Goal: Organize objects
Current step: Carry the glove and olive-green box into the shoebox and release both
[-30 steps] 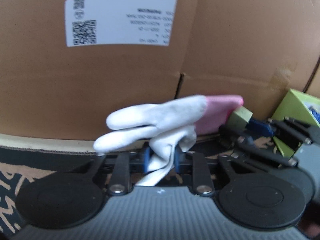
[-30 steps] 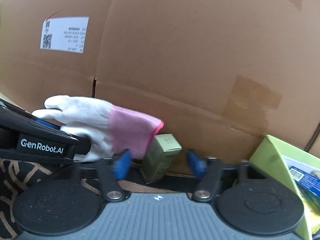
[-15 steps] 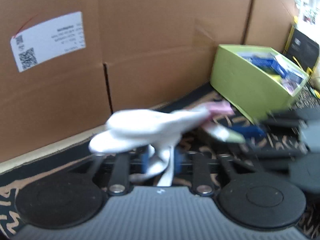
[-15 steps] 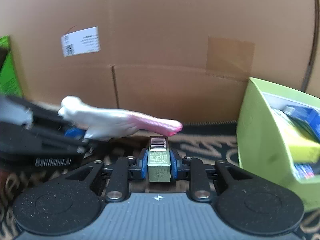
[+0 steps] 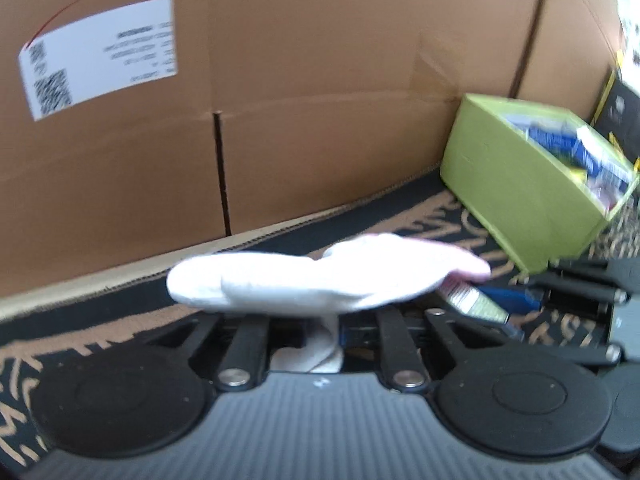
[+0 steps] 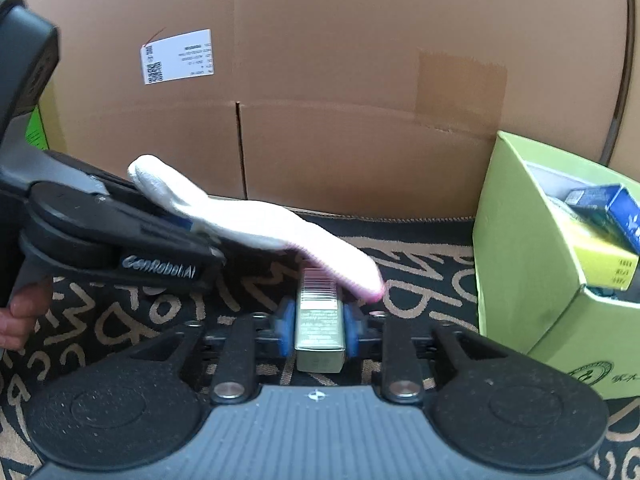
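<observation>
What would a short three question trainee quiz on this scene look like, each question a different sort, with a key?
1. True or false: the left gripper is shut on the white glove.
2. Multiple choice: the right gripper holds A) a blue packet, B) a small gold box, C) nothing.
3. Fill in: the green box stands on the patterned mat to the ___ of the gold box in the right wrist view.

Key: 1 true; 2 B; 3 right.
</observation>
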The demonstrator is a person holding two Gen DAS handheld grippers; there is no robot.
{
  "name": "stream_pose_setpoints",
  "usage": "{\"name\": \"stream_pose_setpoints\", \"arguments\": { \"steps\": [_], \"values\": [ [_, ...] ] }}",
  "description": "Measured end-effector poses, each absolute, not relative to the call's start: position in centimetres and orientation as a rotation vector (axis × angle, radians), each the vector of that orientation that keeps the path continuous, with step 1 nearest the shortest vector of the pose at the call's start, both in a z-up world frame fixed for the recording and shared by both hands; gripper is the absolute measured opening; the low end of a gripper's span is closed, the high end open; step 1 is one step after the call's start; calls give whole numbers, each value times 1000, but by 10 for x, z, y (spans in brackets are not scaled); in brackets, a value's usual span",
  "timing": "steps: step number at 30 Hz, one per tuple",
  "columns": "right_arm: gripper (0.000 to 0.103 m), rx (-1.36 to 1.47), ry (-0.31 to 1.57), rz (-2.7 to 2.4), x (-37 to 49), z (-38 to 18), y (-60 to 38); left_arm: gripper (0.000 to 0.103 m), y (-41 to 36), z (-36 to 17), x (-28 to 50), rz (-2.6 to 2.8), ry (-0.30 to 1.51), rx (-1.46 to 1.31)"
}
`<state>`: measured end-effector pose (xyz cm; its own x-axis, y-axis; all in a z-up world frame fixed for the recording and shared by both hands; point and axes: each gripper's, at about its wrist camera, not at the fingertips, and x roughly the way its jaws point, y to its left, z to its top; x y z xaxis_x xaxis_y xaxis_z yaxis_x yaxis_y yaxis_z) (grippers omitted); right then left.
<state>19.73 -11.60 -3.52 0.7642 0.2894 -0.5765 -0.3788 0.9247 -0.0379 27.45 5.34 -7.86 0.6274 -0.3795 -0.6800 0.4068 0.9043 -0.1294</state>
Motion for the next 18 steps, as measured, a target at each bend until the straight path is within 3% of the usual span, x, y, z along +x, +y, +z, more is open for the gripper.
{"name": "stream_pose_setpoints", "arguments": {
  "steps": [11,18],
  "values": [
    [26,-117,423,324,179,10,-141,9,65,-25,256,-414,638,-240],
    [26,-24,286,254,166,44,-185,10,39,0,234,-378,571,-248]
  ]
}}
